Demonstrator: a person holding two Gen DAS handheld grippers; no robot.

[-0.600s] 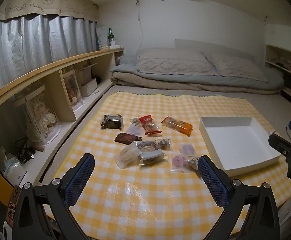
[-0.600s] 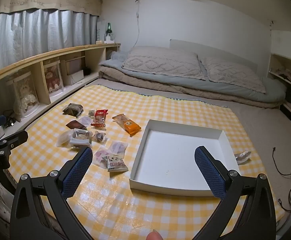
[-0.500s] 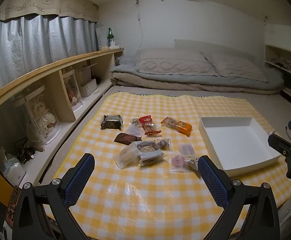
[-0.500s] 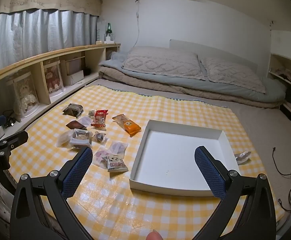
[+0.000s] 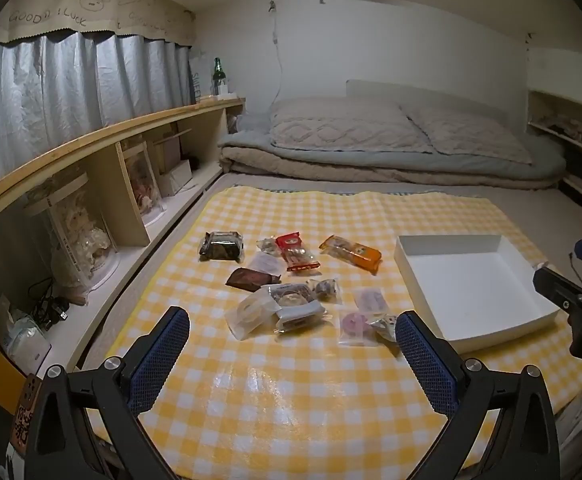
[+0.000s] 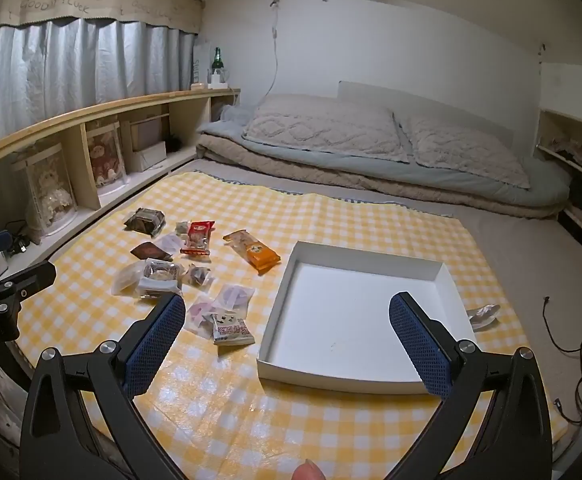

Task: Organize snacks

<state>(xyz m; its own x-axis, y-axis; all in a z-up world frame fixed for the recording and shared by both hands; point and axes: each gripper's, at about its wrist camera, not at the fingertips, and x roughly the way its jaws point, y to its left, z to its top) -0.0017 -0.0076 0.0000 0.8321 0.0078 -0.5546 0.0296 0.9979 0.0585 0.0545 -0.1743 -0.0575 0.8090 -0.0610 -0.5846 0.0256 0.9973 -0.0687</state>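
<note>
Nothing of the sorting appears to have been done yet: the white box (image 6: pixel 365 312), seen at centre right of the right wrist view, is empty, and every snack lies loose on the yellow checked mat (image 6: pixel 331 216) to its left. The scatter includes an orange packet (image 6: pixel 257 254) nearest the box's upper left corner, a red packet (image 6: pixel 198 237), a dark wrapped block (image 6: pixel 145 220) at the far left of the group, a brown pouch (image 6: pixel 150 252), a clear-wrapped pastry (image 6: pixel 159 276), two pink-printed sachets (image 6: pixel 233 296) and a small printed packet (image 6: pixel 231 330) just beside the box's left wall. One silvery wrapper (image 6: pixel 483 314) lies apart, past the box's right wall, at the mat's edge. All of this is judged to be still left to move. The right gripper (image 6: pixel 283 324) is held low at the bottom of its frame, pointed at the box, its jaws spread wide with nothing between them. The left gripper (image 5: pixel 291 336) is likewise held at the bottom of its view, aimed at the snack cluster, jaws wide apart and holding nothing, above the mat and not touching any packet.
</note>
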